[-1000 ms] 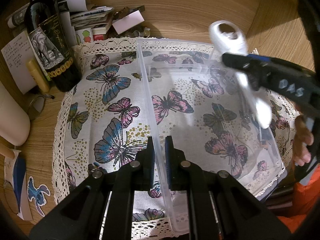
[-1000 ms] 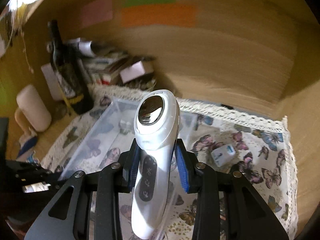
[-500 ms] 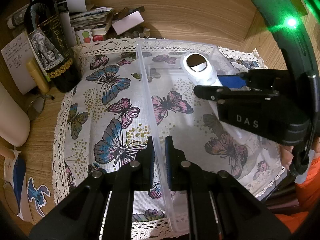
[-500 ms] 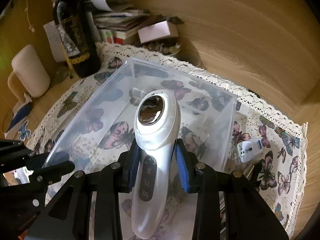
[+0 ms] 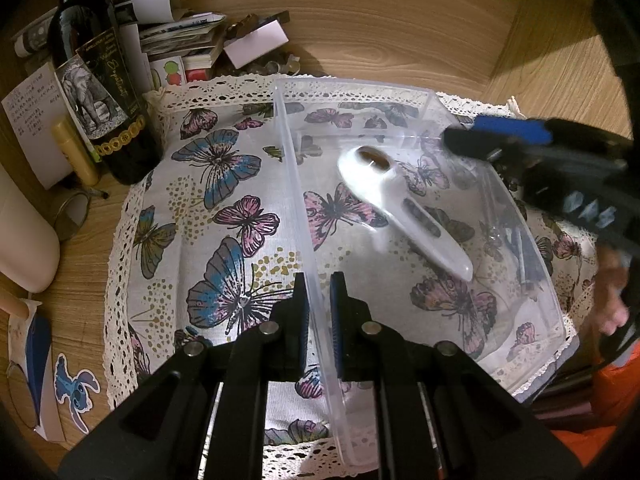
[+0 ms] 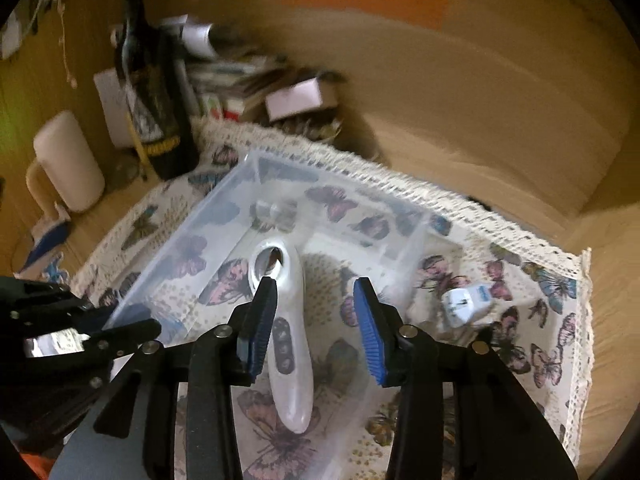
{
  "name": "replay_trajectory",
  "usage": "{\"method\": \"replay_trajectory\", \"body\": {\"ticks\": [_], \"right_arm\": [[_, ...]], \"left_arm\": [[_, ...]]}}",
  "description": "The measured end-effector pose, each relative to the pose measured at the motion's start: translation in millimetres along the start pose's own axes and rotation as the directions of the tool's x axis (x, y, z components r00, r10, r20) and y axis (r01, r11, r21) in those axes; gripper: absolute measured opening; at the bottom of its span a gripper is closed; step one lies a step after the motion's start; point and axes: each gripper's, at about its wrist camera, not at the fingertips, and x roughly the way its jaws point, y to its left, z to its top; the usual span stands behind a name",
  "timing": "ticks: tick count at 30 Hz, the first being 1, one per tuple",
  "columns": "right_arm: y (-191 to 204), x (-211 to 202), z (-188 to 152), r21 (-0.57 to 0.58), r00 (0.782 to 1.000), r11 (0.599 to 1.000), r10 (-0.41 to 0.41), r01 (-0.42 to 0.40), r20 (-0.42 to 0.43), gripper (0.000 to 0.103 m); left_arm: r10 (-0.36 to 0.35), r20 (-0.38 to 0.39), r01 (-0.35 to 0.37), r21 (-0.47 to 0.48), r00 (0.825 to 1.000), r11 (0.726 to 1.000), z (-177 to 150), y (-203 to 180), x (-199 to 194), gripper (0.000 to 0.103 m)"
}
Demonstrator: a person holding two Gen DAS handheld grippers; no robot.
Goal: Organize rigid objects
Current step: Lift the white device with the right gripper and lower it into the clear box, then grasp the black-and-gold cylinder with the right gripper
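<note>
A clear plastic bin (image 5: 436, 100) stands on the butterfly cloth; it also shows in the right wrist view (image 6: 244, 164). A white handheld device (image 5: 404, 208) with a round lens end lies inside the bin, also seen in the right wrist view (image 6: 286, 344). My left gripper (image 5: 318, 304) is shut on the bin's left wall. My right gripper (image 6: 316, 312) is open and empty above the bin, over the device; in the left wrist view it shows blurred at the bin's right side (image 5: 500, 140). A white plug adapter (image 6: 466, 306) lies on the cloth right of the bin.
A dark wine bottle (image 5: 100, 92), a stack of papers and small boxes (image 5: 192, 40) and a cream cylinder (image 5: 20, 240) stand left and behind the cloth. A wooden wall rises behind. A blue cartoon sticker (image 5: 76, 392) lies at front left.
My right gripper opened and let go of the white device, which now lies in the bin. The right gripper has lifted and drawn back. The left gripper has not moved.
</note>
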Motion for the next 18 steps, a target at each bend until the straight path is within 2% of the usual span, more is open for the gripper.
{"method": "replay_trajectory", "body": {"ticks": [4, 9, 12, 18], "right_arm": [[-22.1, -25.0, -0.1, 0.051, 0.996, 0.997, -0.054, 0.051, 0.072, 0.048], [-52.0, -46.0, -5.0, 0.122, 0.983, 0.982, -0.157, 0.146, 0.091, 0.055], [-67.7, -43.5, -11.0, 0.157, 0.978, 0.970, -0.197, 0.185, 0.064, 0.056], [-90.0, -25.7, -44.2, 0.232, 0.978, 0.950, -0.207, 0.210, -0.039, 0.056]], "left_arm": [[0.000, 0.000, 0.000, 0.000, 1.000, 1.000, -0.9, -0.2, -0.1, 0.010], [-0.004, 0.001, 0.004, 0.000, 1.000, 1.000, -1.4, 0.5, -0.1, 0.010], [-0.004, 0.001, 0.004, -0.001, 1.000, 1.000, -1.5, 0.7, -0.1, 0.010], [-0.004, 0.001, 0.004, 0.000, 1.000, 1.000, -1.5, 0.7, 0.0, 0.010]]}}
